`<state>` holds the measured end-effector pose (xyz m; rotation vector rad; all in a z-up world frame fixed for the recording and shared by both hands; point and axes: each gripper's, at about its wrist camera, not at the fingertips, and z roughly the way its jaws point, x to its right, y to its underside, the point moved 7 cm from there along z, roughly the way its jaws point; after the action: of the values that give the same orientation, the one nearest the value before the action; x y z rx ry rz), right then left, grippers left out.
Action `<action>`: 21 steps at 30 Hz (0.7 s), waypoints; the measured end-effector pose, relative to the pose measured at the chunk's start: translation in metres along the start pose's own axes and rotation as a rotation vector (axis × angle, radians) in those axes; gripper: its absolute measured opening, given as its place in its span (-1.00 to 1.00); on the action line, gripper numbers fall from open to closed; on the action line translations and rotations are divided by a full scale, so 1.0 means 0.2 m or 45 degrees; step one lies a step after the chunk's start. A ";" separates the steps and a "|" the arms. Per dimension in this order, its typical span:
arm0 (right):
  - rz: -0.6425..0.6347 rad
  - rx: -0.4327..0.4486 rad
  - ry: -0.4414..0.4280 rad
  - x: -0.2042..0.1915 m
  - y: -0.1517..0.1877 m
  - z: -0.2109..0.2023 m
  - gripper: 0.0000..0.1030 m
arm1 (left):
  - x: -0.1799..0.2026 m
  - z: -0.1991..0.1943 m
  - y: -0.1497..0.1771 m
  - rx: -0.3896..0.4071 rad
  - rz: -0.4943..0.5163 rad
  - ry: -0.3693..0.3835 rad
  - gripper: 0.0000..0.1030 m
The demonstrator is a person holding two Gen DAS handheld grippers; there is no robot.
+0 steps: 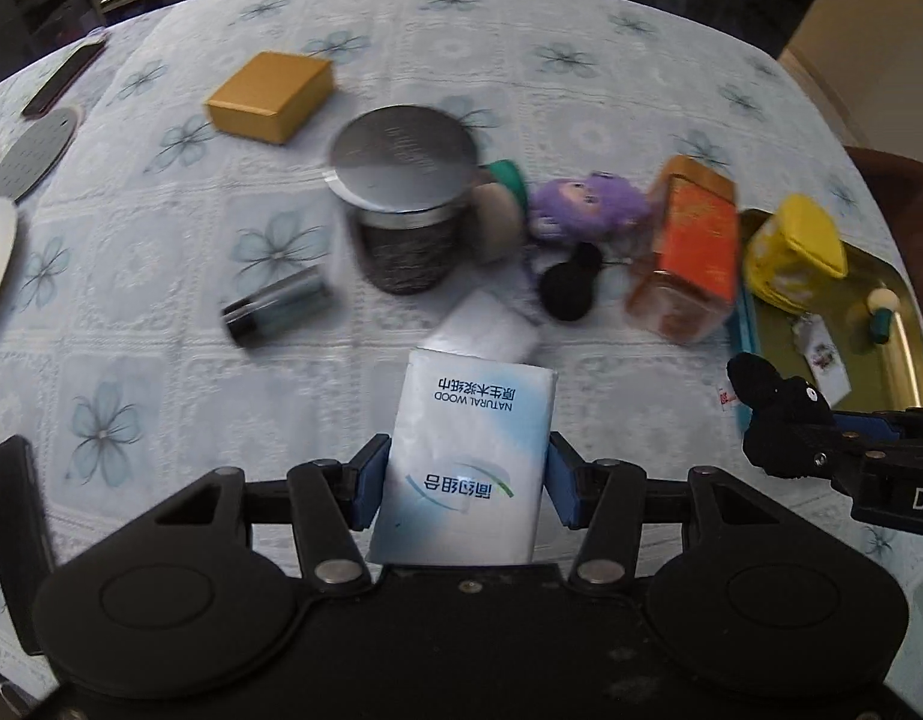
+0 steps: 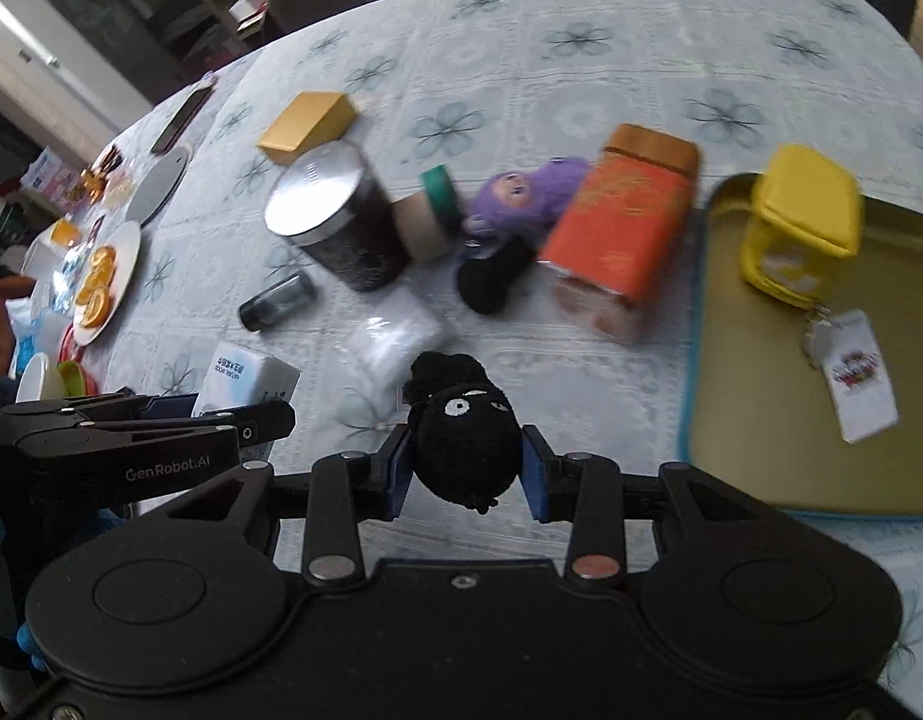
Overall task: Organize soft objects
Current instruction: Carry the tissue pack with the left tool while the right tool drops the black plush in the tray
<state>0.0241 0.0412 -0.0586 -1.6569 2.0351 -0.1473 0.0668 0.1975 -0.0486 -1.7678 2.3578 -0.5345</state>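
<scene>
My left gripper (image 1: 466, 474) is shut on a white and blue tissue pack (image 1: 470, 450), held above the tablecloth; the same tissue pack (image 2: 245, 378) shows at the left of the right wrist view. My right gripper (image 2: 466, 471) is shut on a black knitted toy (image 2: 464, 438) with stitched eyes; that black toy (image 1: 779, 414) appears at the right edge of the left wrist view. A purple plush doll (image 2: 521, 195) and a second black plush (image 2: 491, 276) lie mid-table. A yellow soft pouch (image 2: 800, 222) with a tag sits in the gold tray (image 2: 755, 420).
A lidded dark tin (image 1: 401, 204), an orange tin (image 1: 692, 246), a tan box (image 1: 272, 96), a dark tube (image 1: 278, 306), a clear wrapped packet (image 1: 488, 327) and a tape roll (image 1: 500, 216) crowd the table's middle. A plate of orange slices (image 2: 104, 282) lies far left.
</scene>
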 end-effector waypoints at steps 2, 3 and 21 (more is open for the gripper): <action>0.068 0.039 0.040 0.16 0.01 -0.09 -0.23 | 0.18 0.00 -0.02 0.008 0.057 0.038 -0.02; 0.101 0.058 0.062 0.24 0.01 -0.13 -0.23 | 0.26 0.00 -0.03 0.011 0.083 0.054 -0.02; 0.359 0.313 0.201 1.07 -0.05 -0.53 0.09 | 1.06 0.02 -0.18 0.135 0.165 0.106 0.41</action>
<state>-0.0415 -0.1862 -0.0302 -1.2307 2.2406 -0.4218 0.0374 -0.0133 -0.0185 -1.5647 2.4285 -0.7123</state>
